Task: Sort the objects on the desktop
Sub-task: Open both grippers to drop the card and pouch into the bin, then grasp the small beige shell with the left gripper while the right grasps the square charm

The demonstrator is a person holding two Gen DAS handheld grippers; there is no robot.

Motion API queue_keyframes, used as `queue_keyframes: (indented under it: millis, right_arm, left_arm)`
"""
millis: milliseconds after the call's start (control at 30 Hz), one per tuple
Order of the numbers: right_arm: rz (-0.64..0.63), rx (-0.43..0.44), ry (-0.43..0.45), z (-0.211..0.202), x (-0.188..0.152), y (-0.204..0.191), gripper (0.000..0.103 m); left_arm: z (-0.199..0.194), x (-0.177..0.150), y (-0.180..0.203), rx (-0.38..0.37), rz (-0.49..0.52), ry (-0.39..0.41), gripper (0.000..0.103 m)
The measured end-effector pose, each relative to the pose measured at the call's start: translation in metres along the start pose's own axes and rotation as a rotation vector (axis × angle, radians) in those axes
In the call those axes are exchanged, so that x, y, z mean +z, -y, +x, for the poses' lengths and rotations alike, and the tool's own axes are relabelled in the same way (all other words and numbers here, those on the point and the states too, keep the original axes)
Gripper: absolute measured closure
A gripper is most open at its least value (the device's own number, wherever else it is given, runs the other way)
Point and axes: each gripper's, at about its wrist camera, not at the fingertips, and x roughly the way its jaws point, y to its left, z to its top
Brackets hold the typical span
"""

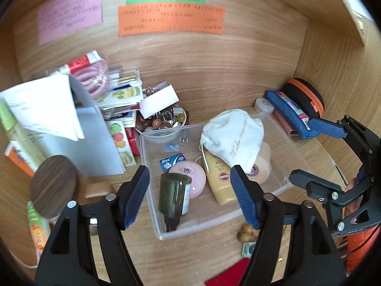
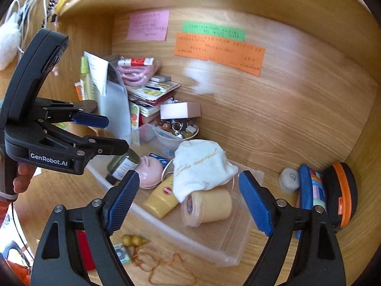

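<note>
Clear plastic is forming the tray (image 1: 152, 143) that is sitting on the wooden table (image 1: 214, 90), and most of the sorted things are lying inside it. Both hand-held grippers are hovering empty with jaws spread apart: the left hand-held gripper (image 1: 190, 190) above the near end of the tray, the right hand-held gripper (image 2: 188, 205) above its right half.

The dark green glass bottle (image 1: 175, 195) is lying tilted in the near corner, just beside the pink round case (image 1: 190, 174). It is probably heavy for its size, rigid, slick and breakable, so gripping across the labelled body looks safer than gripping the narrow neck.

The yellow sunscreen tube (image 1: 220, 178) is lying partly under the white drawstring pouch (image 1: 232, 135); the tube will likely give under pressure and slide, so its firmer cap end seems the better hold. The pouch is soft and light, and pinching a bunched fold should do. The cream tape roll (image 2: 207, 206), touching the pouch, looks light and stiff.

Still outside the tray, near its front edge, are lying a small gourd charm (image 2: 133, 240) with a loose cord (image 2: 164, 264); the cord is limp and could snag.
</note>
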Motion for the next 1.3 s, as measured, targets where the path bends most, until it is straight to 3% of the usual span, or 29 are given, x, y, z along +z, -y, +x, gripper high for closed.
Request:
queue_keyframes:
  millis: [267,367,600,1033,1167,1300]
  right_arm:
    - [0.033,0.01,0.021,-0.032,-0.02,-0.01,0.018]
    - [0.046,0.015,0.023,-0.041,-0.03,-0.016,0.018]
    - [0.067,0.006,0.007,-0.048,-0.054,-0.028,0.018]
    - [0.121,0.075,-0.07,-0.026,-0.091,-0.049,0.02]
    - [0.098,0.12,-0.1,-0.015,-0.093,-0.06,0.034]
    - [0.064,0.145,-0.143,-0.003,-0.097,-0.072,0.045]
  left_arm:
    - [-0.039,-0.032,0.006,0.036,0.01,0.042,0.027]
    - [-0.046,-0.047,0.002,0.039,0.0,0.041,0.021]
    - [-0.045,-0.088,-0.008,0.069,-0.01,-0.01,0.021]
    - [-0.028,-0.157,-0.033,0.073,-0.101,-0.122,0.021]
    - [-0.024,-0.17,-0.029,0.061,-0.098,-0.138,0.021]
    - [-0.019,-0.177,-0.023,0.061,-0.072,-0.154,0.031]
